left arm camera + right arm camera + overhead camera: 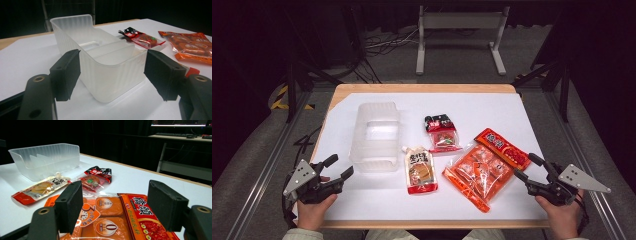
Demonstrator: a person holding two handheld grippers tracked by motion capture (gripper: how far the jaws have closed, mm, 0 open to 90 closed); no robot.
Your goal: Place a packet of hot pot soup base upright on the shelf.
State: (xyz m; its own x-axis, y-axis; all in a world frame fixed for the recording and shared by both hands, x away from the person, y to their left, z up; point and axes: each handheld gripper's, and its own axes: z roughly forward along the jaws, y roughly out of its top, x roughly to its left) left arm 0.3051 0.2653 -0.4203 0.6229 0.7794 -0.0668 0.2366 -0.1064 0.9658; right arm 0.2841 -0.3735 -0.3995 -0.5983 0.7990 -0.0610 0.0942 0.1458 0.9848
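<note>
High view: on the white table (512,107) a clear plastic bin (375,136) stands at left, with a spouted sauce pouch (420,171) just beside its near right corner, a small red-and-black snack packet (442,132) beyond that, and a large orange multipack bag (486,169) at right; the left claw (338,170) sits near the bin's near left corner and the right claw (526,167) just off the bag's right edge, both held wide apart and holding nothing. Left gripper view: the bin (100,62) stands between the spread jaws of the left claw (112,75), not touched by either; its thin wall looks flexible, so a pinch on one wall could bow it or tip the light bin. Right gripper view: the right claw (120,210) gapes over the orange bag (112,220), empty; the slick, loosely filled film may slide out or bunch, and a low approach could shove it into the pouch (40,188)
</note>
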